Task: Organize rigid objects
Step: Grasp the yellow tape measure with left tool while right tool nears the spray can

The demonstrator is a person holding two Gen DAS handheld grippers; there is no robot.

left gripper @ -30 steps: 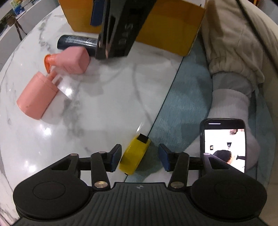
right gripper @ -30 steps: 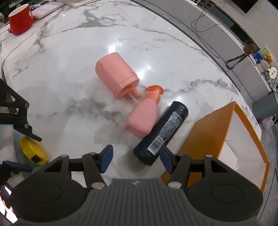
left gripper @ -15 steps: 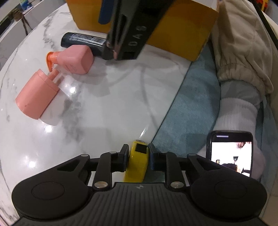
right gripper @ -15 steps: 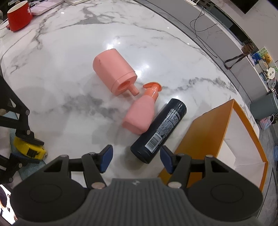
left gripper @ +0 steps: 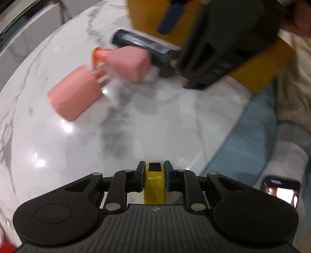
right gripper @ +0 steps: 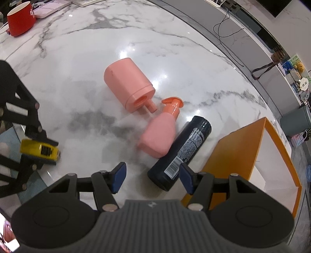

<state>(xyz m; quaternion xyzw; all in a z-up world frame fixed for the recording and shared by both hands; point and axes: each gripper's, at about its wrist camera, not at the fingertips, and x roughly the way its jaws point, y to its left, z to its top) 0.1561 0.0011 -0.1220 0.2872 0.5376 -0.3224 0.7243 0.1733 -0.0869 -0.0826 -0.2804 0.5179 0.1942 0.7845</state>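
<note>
Left jaws: clamped on the yellow tape measure (left gripper: 155,182), both blue pads flat against its sides; the left gripper (left gripper: 155,176) has just been closing on it.
Left wrist view, landmark: the orange box (left gripper: 258,68) stands at the far end of the marble table (left gripper: 58,155).
Left wrist view, tape: held near the table's edge, well apart from the box.
Left wrist view, bottles: a dark can (left gripper: 140,43) lies just in front of the box; a pink pump bottle (left gripper: 128,62) lies against the can on the side away from the box; a pink jar (left gripper: 74,96) lies farther out still.
Left wrist view, other tool: the right gripper (left gripper: 175,64) hangs in front of the box over the can's end, blurred.
Left wrist view, off the table: blue rug (left gripper: 239,148), a person's sock (left gripper: 287,153) and a lit phone (left gripper: 280,191).
Right jaws: apart, nothing between the pads; the right gripper (right gripper: 152,176) hovers over the can (right gripper: 180,151), whose base shows in the gap.
Right wrist view, box: the box (right gripper: 243,155) is open, white inside, just beside the can.
Right wrist view, bottles: the pump bottle (right gripper: 160,132) touches the can on the side away from the box; the jar (right gripper: 129,89) lies beyond it, spout toward the pump.
Right wrist view, tape: the tape measure (right gripper: 38,148) sits in the left gripper (right gripper: 41,151) far from the box at the table's edge.
Right wrist view, far end: a red mug (right gripper: 20,18) stands well apart from the box.
</note>
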